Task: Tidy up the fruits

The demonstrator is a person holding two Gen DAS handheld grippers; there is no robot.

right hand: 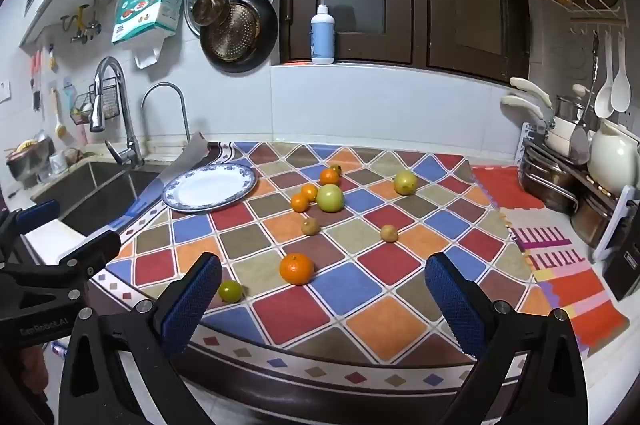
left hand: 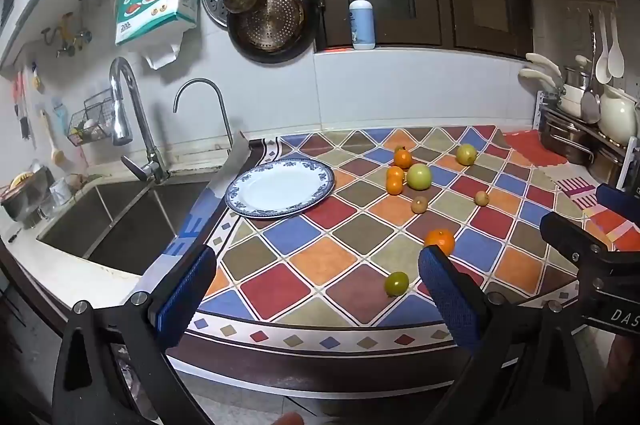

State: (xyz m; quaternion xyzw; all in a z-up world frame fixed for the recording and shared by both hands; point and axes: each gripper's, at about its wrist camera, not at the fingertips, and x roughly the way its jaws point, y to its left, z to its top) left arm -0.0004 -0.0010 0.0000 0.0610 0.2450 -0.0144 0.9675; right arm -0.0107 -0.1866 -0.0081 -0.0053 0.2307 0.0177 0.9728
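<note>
Your left pad point(left hand: 440, 265) hides the lower-left of the big orange point(left hand: 442, 240); small fruit point(right hand: 337, 168) at 12 o'clock behind another orange point(right hand: 329, 177), can't ID.

The left gripper point(left hand: 316, 289) has two black plastic arms ending in blue pads with a fine dimpled texture, each arm fixed with round silver screws — one pair per side. The right gripper point(right hand: 324, 289) is built the same way: black frame, blue textured pads point(right hand: 192, 301), silver screw heads. White lettering marks the black bodies, only partly readable — "DAS" on one, "GenRobot.AI" on the other.
</note>
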